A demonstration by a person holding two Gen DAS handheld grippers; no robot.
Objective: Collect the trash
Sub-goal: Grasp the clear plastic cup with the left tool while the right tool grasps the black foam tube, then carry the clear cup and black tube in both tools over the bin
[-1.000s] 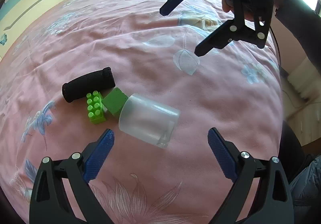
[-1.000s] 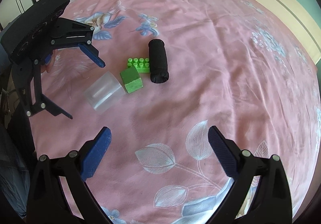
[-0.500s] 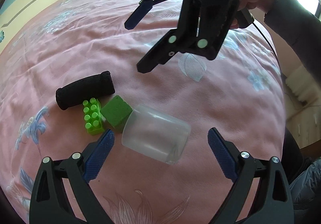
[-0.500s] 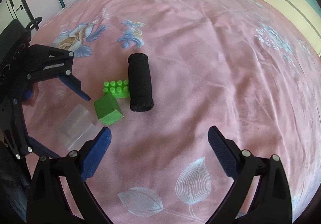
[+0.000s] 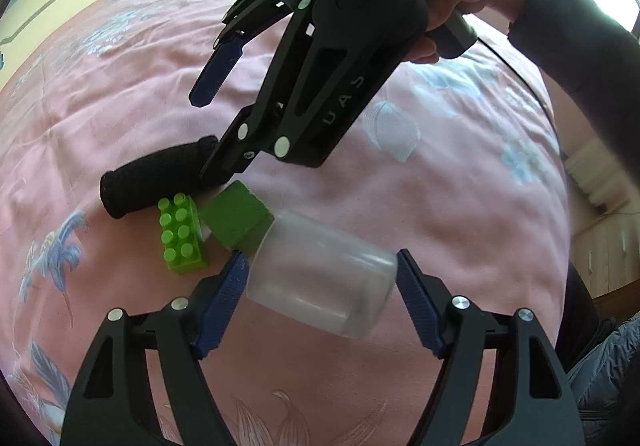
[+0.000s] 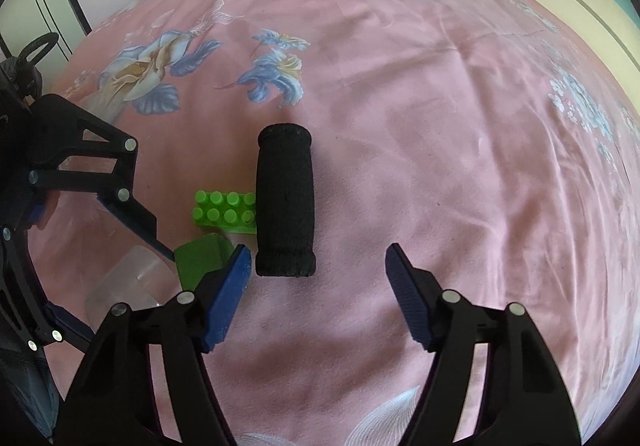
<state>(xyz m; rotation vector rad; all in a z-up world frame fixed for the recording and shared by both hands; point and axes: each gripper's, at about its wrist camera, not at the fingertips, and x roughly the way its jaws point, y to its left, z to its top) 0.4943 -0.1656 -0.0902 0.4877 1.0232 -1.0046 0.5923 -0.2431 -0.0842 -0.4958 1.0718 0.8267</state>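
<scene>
1. Closest in, the left gripper (image 5: 322, 292) has just been narrowing around the clear plastic cup (image 5: 320, 274), which lies on its side on the pink bedspread (image 5: 460, 214); both pads sit at its walls, though a firm pinch cannot be told.
2. Next, the green cube (image 5: 236, 214) touches the cup's far end, with the green studded brick (image 5: 180, 236) beside it.
3. Beyond these lies the black foam roll (image 6: 285, 202); the right gripper (image 6: 318, 270), also just narrowing, stands spread, empty, before its near end.
</scene>
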